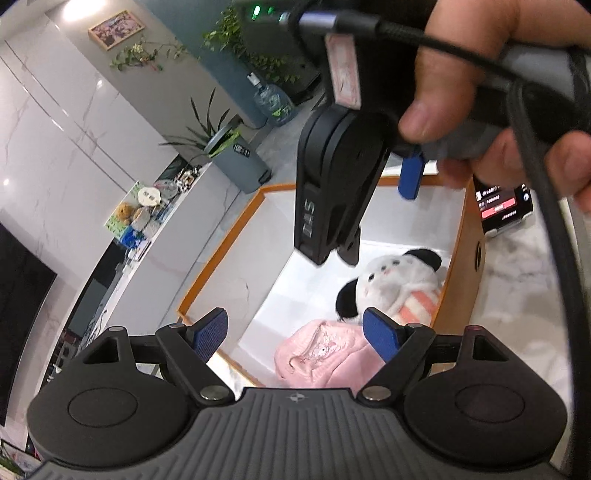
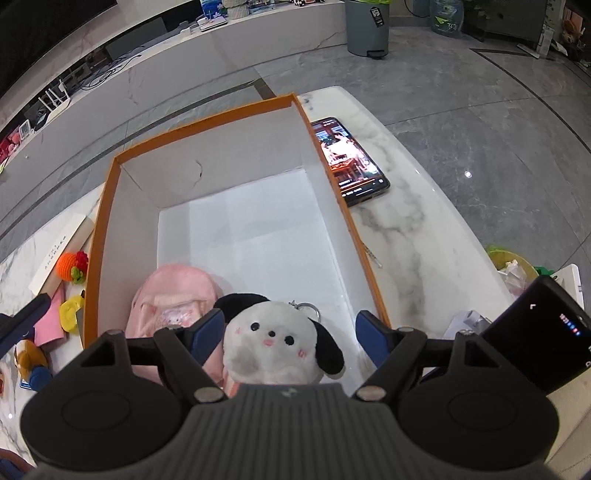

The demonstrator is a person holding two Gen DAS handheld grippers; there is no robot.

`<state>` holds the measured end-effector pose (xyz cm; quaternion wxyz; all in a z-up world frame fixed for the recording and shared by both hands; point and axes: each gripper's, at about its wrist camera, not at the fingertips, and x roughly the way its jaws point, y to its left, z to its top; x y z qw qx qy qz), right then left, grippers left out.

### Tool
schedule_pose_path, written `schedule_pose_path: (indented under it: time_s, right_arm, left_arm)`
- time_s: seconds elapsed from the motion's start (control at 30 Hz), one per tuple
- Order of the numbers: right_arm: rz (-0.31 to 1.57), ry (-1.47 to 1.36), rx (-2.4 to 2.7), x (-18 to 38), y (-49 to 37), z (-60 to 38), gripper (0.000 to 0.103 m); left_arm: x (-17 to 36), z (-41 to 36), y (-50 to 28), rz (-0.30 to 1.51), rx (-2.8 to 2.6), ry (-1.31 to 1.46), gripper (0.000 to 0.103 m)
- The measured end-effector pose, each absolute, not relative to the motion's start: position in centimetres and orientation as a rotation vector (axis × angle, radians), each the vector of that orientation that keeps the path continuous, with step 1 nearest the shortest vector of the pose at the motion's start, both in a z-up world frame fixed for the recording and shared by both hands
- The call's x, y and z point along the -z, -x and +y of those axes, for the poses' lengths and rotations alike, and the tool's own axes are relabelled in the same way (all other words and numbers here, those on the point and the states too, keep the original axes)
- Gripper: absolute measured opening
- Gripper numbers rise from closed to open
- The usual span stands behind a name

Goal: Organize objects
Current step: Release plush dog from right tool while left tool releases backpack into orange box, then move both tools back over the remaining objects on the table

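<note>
An orange-edged box [image 2: 317,147] with a white inside stands on the marble table. In it lie a white plush dog with black ears [image 2: 275,341] and a pink plush item [image 2: 173,295]; both also show in the left wrist view, the dog [image 1: 391,284] and the pink item [image 1: 325,354]. My right gripper [image 2: 291,334] is open above the dog, not touching it. My left gripper [image 1: 299,334] is open and empty over the box's near edge. The right gripper's body [image 1: 332,192] hangs over the box in the left wrist view.
A lit phone [image 2: 349,158] lies on the table right of the box. Left of the box lie an orange knitted toy [image 2: 72,264], a yellow piece [image 2: 70,312], a pink card [image 2: 53,317] and a small figure [image 2: 31,363]. A grey bin [image 2: 367,27] stands on the floor.
</note>
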<state>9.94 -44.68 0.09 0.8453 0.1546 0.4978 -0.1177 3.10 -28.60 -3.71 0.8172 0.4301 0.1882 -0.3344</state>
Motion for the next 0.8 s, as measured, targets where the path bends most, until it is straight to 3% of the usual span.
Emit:
schedule_pose_path:
  time_s: [0.8]
  right_arm:
    - [0.998,-0.317,0.070,-2.6,-8.5,-37.2,0.080]
  left_arm:
    - [0.1,-18.0,-3.9,0.506,0.528,-0.658,0.095]
